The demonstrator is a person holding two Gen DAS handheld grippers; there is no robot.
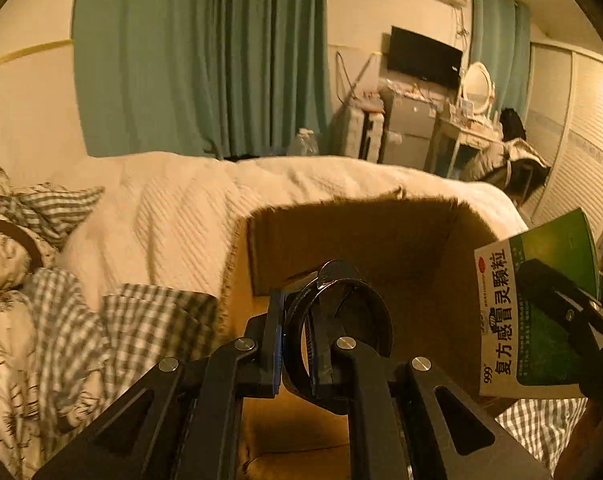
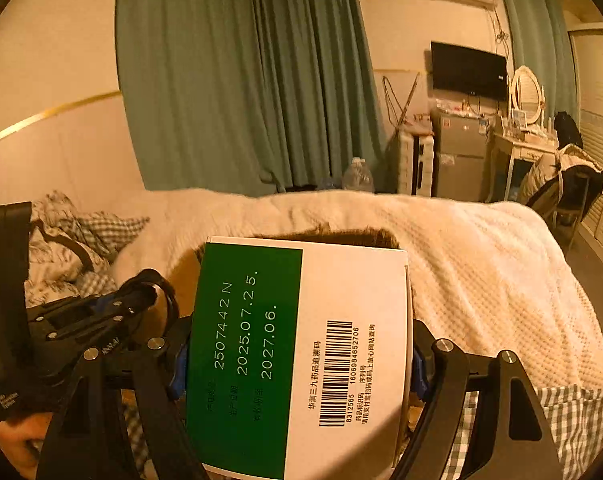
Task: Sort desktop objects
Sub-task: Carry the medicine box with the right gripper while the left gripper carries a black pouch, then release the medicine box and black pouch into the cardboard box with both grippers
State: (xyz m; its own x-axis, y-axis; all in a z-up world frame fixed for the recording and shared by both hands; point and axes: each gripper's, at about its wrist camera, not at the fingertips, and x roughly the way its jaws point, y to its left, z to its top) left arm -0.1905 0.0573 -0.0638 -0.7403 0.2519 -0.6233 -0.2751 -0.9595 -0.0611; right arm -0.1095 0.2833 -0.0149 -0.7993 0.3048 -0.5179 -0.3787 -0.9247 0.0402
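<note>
Now med box point(image 2: 297, 344) clamped btwn right gripper point(image 2: 297, 360) jaws.

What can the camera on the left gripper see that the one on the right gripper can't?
Only the left wrist view shows the inside of the open cardboard box and the black ring-shaped thing pinched in the left gripper.

Only the right wrist view shows the barcode and printed dates on the medicine box clamped in the right gripper.

Both show that green-and-white medicine box, the other gripper, the bed's cream blanket, the green curtains and the wall television.
</note>
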